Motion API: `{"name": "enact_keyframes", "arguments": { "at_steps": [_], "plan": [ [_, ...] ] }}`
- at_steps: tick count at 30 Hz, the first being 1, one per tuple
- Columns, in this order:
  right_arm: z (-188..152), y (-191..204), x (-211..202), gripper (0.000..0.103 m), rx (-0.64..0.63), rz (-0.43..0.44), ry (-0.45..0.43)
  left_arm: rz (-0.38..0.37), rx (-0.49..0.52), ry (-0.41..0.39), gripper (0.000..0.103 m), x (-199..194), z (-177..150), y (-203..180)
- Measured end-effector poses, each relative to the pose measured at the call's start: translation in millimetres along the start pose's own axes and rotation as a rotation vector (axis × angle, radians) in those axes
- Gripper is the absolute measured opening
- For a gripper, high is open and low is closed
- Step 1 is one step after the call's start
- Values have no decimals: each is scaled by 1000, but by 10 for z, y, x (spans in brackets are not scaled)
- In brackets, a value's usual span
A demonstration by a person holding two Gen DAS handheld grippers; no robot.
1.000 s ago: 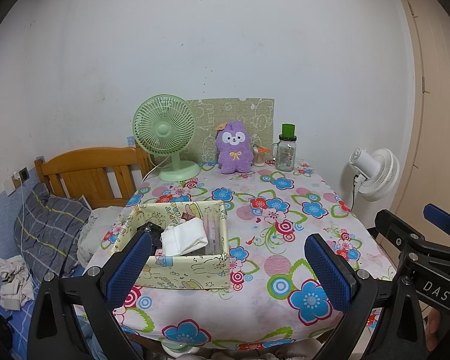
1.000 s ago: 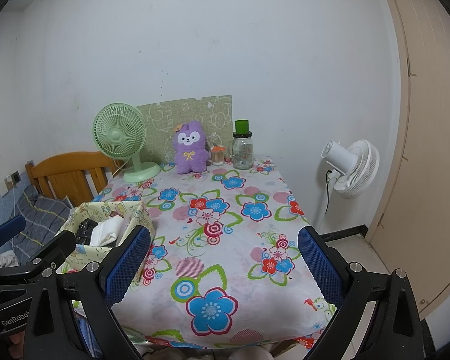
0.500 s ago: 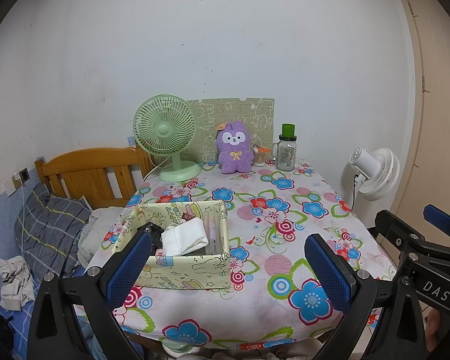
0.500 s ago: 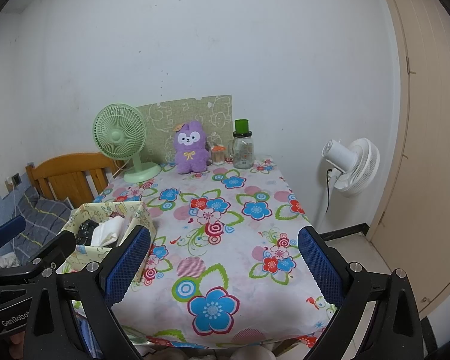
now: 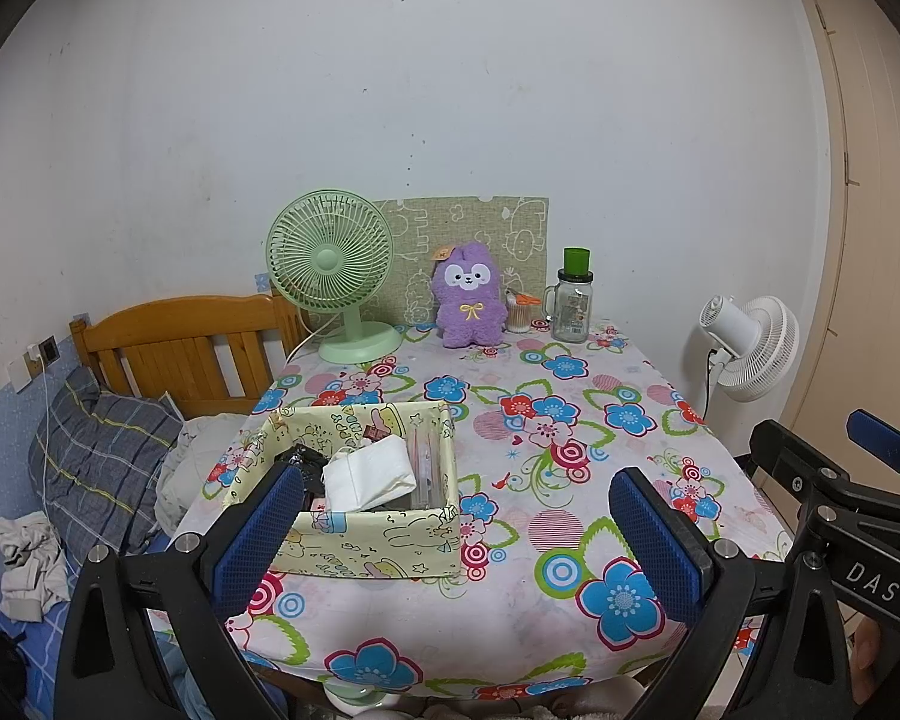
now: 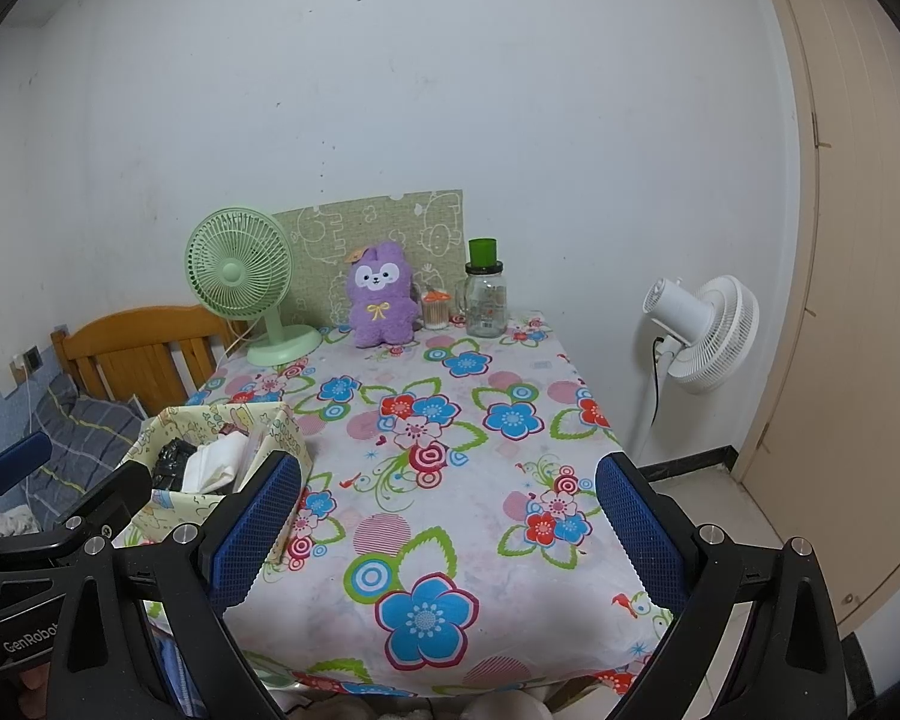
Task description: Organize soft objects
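A purple plush toy [image 5: 470,295] sits upright at the far edge of the flowered table [image 5: 570,450]; it also shows in the right wrist view [image 6: 380,294]. A pale yellow fabric box [image 5: 354,489] stands at the table's near left and holds a white folded cloth [image 5: 369,474] and dark items; the box also shows in the right wrist view [image 6: 210,462]. My left gripper [image 5: 456,546] is open and empty, held before the table's front edge just right of the box. My right gripper [image 6: 447,540] is open and empty over the front edge.
A green desk fan [image 5: 330,276], a glass jar with a green lid [image 5: 572,297] and a small cup of sticks [image 5: 519,312] stand at the back by a green board. A white floor fan [image 5: 750,339] stands right of the table. A bed with wooden headboard [image 5: 174,342] lies left.
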State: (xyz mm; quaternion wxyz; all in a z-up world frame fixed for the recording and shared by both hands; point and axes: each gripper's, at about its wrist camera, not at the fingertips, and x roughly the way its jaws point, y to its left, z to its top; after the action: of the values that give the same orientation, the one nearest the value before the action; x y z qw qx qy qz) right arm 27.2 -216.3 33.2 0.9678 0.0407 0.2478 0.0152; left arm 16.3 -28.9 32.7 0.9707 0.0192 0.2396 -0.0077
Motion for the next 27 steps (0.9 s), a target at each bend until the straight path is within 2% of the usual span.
{"name": "enact_keyframes", "arguments": {
  "at_steps": [27],
  "plan": [
    [-21,14,7,100,0,-3,4,-1,0,1,103,-12,2,21]
  ]
}}
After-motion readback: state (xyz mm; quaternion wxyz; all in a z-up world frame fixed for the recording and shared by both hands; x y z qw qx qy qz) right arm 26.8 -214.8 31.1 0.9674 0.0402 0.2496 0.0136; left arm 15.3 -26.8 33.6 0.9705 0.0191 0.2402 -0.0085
